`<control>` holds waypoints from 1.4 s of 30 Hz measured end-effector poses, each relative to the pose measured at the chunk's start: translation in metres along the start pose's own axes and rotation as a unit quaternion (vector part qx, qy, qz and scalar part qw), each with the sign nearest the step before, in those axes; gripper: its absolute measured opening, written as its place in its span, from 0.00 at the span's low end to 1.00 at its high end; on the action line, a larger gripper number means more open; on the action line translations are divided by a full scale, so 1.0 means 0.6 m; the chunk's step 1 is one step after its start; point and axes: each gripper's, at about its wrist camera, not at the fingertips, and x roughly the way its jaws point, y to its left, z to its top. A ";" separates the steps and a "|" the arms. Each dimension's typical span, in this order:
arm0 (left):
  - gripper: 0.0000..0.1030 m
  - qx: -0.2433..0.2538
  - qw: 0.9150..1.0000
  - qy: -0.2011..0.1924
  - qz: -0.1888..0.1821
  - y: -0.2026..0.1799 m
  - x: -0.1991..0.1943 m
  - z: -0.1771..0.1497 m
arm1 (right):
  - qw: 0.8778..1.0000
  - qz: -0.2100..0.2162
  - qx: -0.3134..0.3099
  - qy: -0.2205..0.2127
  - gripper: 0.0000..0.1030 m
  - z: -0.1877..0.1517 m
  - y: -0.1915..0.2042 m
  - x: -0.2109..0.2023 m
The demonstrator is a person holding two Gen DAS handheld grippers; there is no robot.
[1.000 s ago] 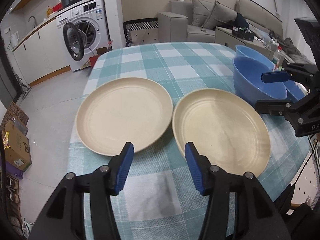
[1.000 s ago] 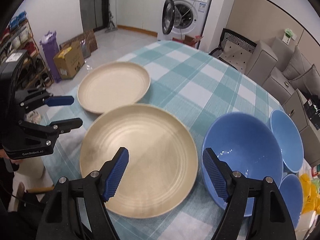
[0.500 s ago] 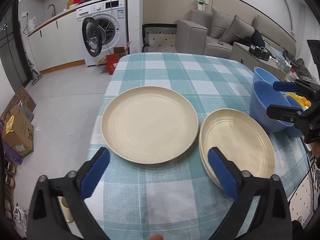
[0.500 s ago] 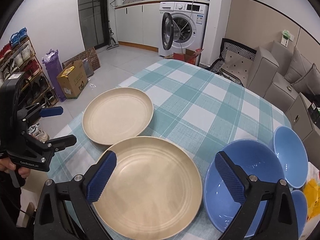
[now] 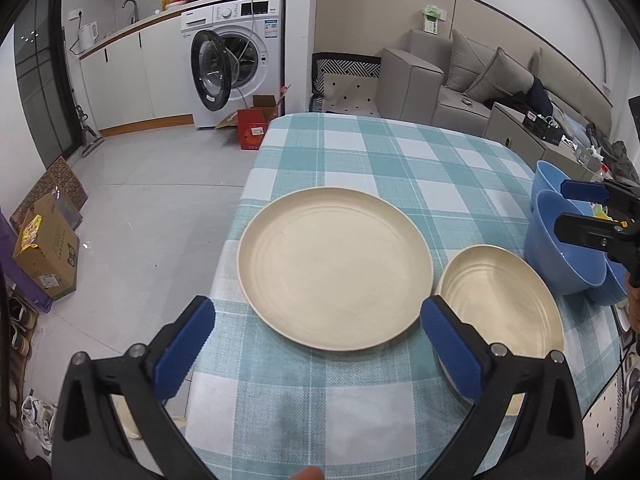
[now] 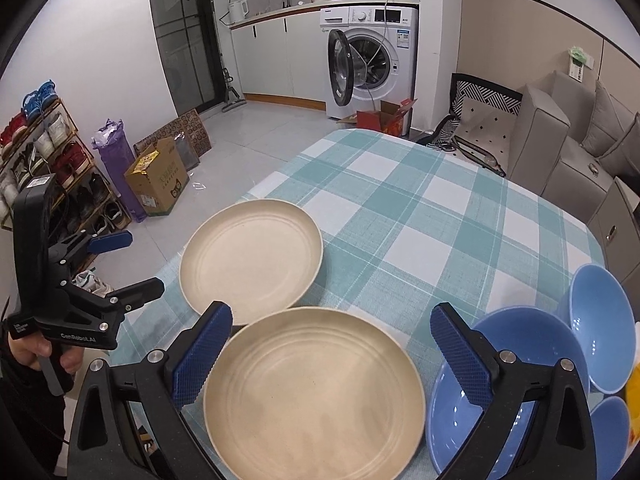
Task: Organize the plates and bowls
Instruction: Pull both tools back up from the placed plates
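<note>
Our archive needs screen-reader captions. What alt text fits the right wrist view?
An open, empty right claw hangs over a round cream plate on a teal checked tablecloth. A second cream plate lies beyond; three blue bowls sit right; the left claw is at left.

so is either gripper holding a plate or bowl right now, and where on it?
Nothing is held. The left gripper and right gripper both have open jaws above the table, with no plate or bowl touching the pads.
</note>
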 end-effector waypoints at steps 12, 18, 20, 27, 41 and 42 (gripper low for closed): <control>1.00 -0.029 0.999 0.013 0.012 0.042 0.036 0.008 | 1.000 0.012 0.012 0.023 0.98 0.039 0.011 0.054; 1.00 -0.043 0.998 0.030 0.019 0.062 0.067 0.008 | 0.999 0.011 0.023 0.042 0.98 0.052 0.013 0.097; 1.00 -0.046 0.998 0.035 0.022 0.068 0.078 0.008 | 0.998 0.018 0.029 0.047 0.98 0.056 0.009 0.111; 1.00 -0.060 0.996 0.055 0.031 0.090 0.109 0.007 | 0.996 0.029 0.039 0.070 0.98 0.067 0.006 0.155; 1.00 -0.067 0.993 0.079 0.051 0.107 0.155 0.011 | 0.992 0.026 0.043 0.118 0.98 0.066 -0.002 0.240; 1.00 -0.069 0.993 0.081 0.050 0.108 0.157 0.012 | 0.992 0.027 0.043 0.119 0.98 0.066 -0.002 0.244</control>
